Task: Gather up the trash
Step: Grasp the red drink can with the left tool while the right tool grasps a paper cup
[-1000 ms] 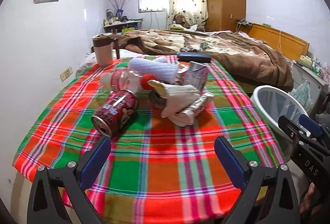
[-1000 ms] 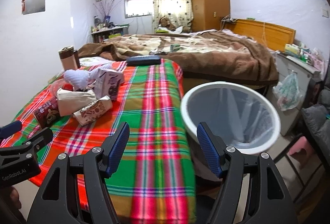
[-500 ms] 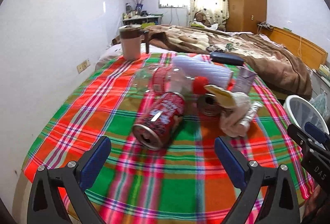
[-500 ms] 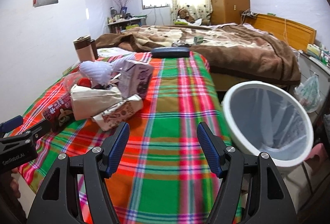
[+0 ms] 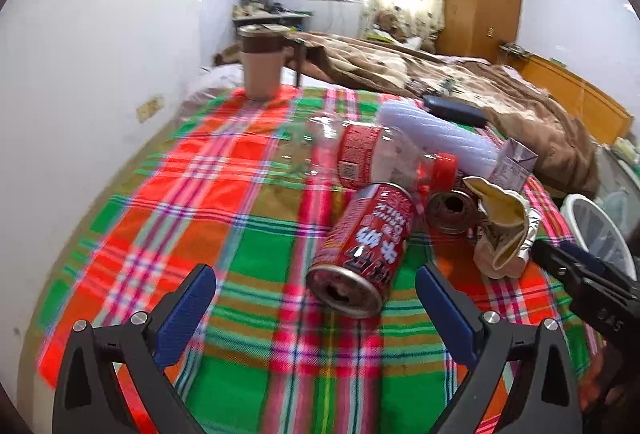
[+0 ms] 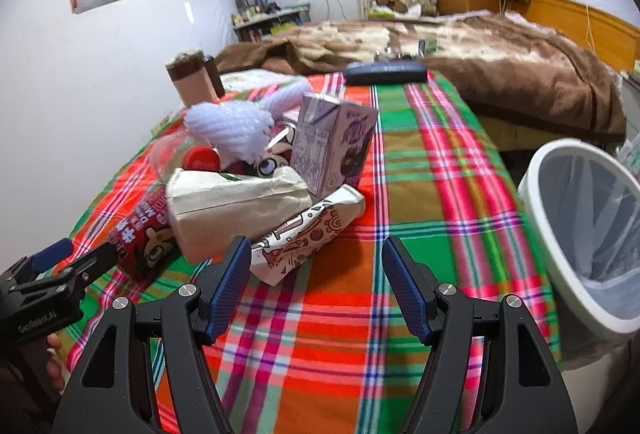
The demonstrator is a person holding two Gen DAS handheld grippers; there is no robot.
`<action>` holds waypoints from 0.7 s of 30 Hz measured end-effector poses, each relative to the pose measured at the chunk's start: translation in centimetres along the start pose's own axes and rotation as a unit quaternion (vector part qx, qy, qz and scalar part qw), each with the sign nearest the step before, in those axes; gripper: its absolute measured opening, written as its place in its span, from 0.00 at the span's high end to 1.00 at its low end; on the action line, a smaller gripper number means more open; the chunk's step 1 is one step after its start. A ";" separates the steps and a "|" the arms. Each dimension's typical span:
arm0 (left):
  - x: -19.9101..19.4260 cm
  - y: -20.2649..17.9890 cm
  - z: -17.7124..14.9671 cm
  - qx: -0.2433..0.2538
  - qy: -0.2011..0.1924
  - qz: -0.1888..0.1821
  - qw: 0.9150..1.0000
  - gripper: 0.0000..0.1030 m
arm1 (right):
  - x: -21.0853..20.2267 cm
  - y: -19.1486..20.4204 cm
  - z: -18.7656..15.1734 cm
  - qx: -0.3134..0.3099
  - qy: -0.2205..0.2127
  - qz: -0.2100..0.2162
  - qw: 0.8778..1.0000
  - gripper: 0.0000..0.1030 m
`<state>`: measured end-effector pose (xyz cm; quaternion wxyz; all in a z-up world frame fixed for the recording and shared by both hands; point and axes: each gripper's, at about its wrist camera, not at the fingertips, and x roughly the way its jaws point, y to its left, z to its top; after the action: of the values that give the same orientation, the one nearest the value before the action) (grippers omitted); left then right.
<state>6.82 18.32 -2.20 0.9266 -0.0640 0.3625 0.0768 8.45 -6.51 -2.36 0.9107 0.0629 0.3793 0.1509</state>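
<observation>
Both tongs spread and empty over a heap of trash on the plaid tabletop (image 5: 224, 218).

The left tongs (image 5: 316, 298) stood wide apart just short of a red milk can (image 5: 362, 254) lying on its side, open end toward them. Behind the can lay a clear plastic bottle with a red cap (image 5: 384, 162), a second can (image 5: 452, 212), a white foam sleeve (image 5: 436, 134) and a crumpled beige paper bag (image 5: 500, 230). The right tongs (image 6: 316, 290) were likewise spread, holding nothing, near a patterned wrapper (image 6: 308, 238) that lay under the paper bag (image 6: 232, 202) and against a purple drink carton (image 6: 336, 142). A white lined waste bin (image 6: 540, 202) stood beside the tabletop's right edge. A brown tumbler (image 5: 262, 62) and a dark case (image 6: 386, 72) sat at the far side, before the bed (image 6: 500, 62).
</observation>
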 end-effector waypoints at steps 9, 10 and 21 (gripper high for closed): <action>2.2 -0.3 1.0 0.007 0.026 -0.039 0.999 0.08 | 1.9 0.8 1.2 0.031 0.019 0.026 0.999 0.33; 2.5 -0.3 1.1 0.004 0.031 -0.045 0.998 0.11 | 2.1 0.9 1.2 0.035 0.024 0.030 0.999 0.33; 4.4 -0.9 1.4 0.005 0.056 -0.081 0.995 0.39 | 3.9 -0.4 1.9 0.093 0.047 0.033 0.994 0.33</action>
<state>11.09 18.12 -4.11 0.9084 -0.0923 0.4079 -0.0043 12.54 -5.67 -3.73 0.8766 0.1524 0.4317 0.1481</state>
